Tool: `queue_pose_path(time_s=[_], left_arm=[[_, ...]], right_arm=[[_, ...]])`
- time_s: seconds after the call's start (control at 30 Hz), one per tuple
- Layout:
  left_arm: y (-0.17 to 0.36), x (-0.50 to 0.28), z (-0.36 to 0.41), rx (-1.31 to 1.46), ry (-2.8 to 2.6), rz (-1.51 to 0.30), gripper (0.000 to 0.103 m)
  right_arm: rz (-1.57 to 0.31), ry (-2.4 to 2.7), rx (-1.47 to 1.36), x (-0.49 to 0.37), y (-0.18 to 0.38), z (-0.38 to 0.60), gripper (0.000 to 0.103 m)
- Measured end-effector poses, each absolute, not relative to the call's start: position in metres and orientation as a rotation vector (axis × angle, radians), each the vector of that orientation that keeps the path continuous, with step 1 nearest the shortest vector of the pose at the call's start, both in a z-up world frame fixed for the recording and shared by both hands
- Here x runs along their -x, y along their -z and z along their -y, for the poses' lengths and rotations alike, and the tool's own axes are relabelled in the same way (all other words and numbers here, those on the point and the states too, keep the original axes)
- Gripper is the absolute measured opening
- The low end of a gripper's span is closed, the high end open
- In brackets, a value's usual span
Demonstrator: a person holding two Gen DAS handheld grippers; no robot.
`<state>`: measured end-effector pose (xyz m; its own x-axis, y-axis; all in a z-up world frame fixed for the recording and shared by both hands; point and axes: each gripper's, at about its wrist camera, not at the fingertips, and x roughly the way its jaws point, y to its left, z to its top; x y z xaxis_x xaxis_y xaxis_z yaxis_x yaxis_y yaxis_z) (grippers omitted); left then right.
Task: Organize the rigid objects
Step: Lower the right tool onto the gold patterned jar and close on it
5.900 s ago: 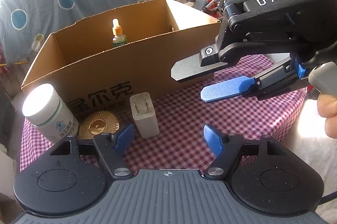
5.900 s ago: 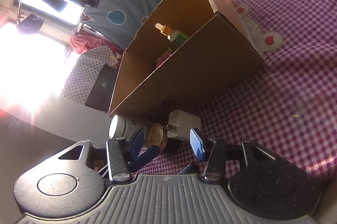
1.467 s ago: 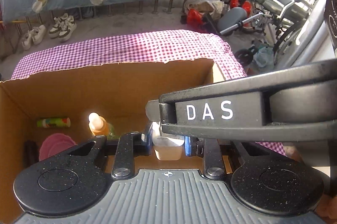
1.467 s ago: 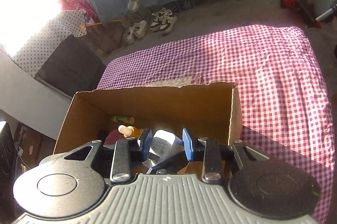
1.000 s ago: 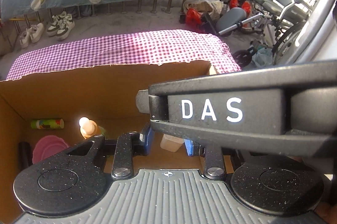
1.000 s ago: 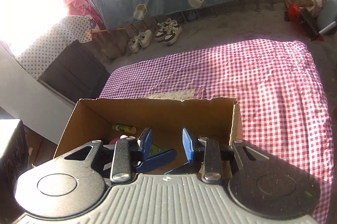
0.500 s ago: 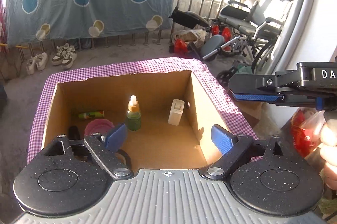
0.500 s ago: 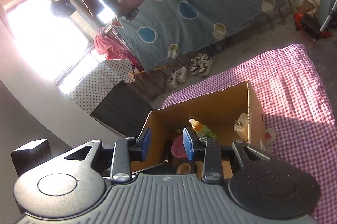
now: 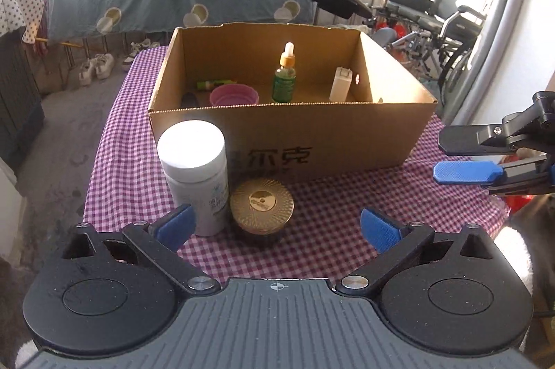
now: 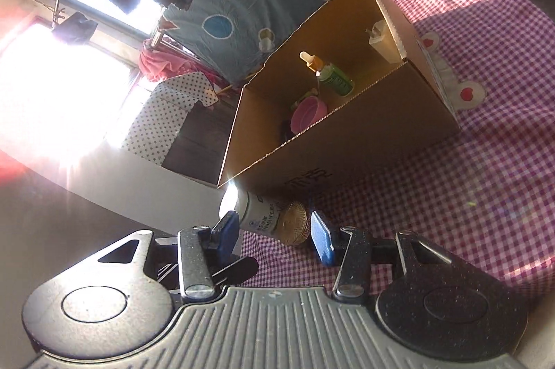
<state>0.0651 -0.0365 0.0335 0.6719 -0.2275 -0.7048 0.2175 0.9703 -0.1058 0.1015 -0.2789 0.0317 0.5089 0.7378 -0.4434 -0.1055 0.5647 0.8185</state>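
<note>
Grippers apart, short of box rim.

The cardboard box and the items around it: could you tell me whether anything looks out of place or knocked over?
Nothing stands out as spilled or toppled. The white bottle and gold-lidded jar stand upright outside the cardboard box.

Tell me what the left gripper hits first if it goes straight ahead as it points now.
Most likely the gold lid, just left of the open left gripper's midline. The white bottle stands beside its left finger, and the box is behind both. Depth is uncertain.
</note>
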Motion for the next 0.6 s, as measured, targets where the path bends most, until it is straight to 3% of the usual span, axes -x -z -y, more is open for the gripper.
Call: queue_pose_path(time_s=[0.27,0.43,0.6], left_arm=[[0.018,-0.071,0.044,-0.09,0.213,-0.781,0.098],[0.036,-0.081,0.047,-0.076,0.246,-0.803,0.074],[0.042,-0.093,0.044,-0.047,0.241,-0.819,0.071]], right_arm=[[-0.954,-0.598,-0.669,-0.139,0.003,0.215,0.048],[-0.998,-0.599,-0.637,-0.163,0.025,0.194,0.043],[-1.037,-0.627,-0.625,-0.177,0.041,0.18,0.043]])
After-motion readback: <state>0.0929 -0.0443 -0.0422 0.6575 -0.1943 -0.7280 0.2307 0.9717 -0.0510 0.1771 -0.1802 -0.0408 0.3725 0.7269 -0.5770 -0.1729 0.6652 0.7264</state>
